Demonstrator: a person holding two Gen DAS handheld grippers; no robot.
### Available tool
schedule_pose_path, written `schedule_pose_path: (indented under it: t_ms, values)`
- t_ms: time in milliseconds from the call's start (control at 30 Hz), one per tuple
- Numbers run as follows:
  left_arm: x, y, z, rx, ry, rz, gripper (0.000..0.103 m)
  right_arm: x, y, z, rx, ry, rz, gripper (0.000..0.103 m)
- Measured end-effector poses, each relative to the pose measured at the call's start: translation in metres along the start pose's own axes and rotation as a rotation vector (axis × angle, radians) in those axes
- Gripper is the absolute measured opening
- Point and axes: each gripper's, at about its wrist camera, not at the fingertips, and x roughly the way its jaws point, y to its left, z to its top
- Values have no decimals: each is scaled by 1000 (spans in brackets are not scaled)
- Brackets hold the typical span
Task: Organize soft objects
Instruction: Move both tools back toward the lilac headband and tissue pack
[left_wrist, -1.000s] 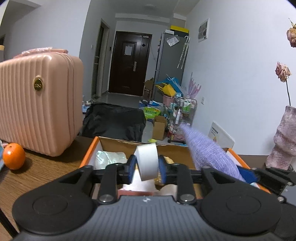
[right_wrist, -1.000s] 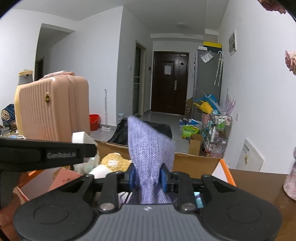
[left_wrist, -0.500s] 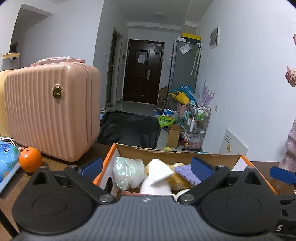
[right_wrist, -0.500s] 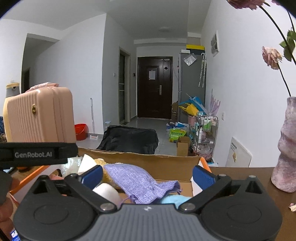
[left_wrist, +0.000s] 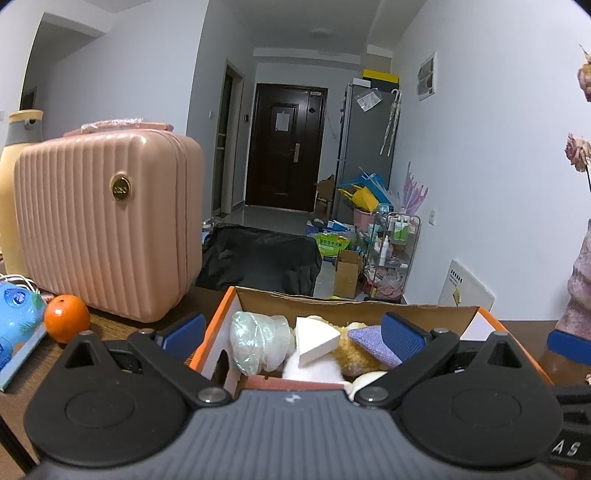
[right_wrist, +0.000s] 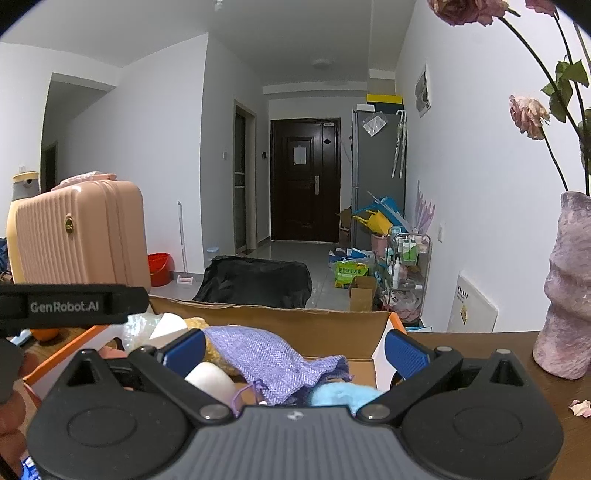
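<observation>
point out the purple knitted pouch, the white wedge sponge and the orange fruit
purple knitted pouch (right_wrist: 273, 360), right wrist view, middle of its knitted body
white wedge-shaped foam sponge (left_wrist: 316, 339), left wrist view, its flat top face
round orange fruit (left_wrist: 67, 318), left wrist view, centre of its peel

The vase (right_wrist: 565, 295) is cut off at the right edge, and the box's (left_wrist: 221, 325) floor is hidden, apparently under soft items.

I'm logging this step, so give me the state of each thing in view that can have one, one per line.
left hand-held gripper: open, holding nothing
right hand-held gripper: open, holding nothing
cardboard box: open-topped, holding soft items
purple knit pouch: lying loose in the box
white wedge sponge: resting on the pile, released
pink suitcase: closed, upright
dark door: shut
</observation>
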Motion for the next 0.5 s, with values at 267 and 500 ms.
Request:
schedule_pose_path:
  t_ms: [267,500]
  values:
    - [-14,3,-7,7,9,-19,103,-14,2,-3,-7,-21,16,103]
    - [-25,7,-12,10,12,-25,103,-32,5,-11,-35,-22,22,103]
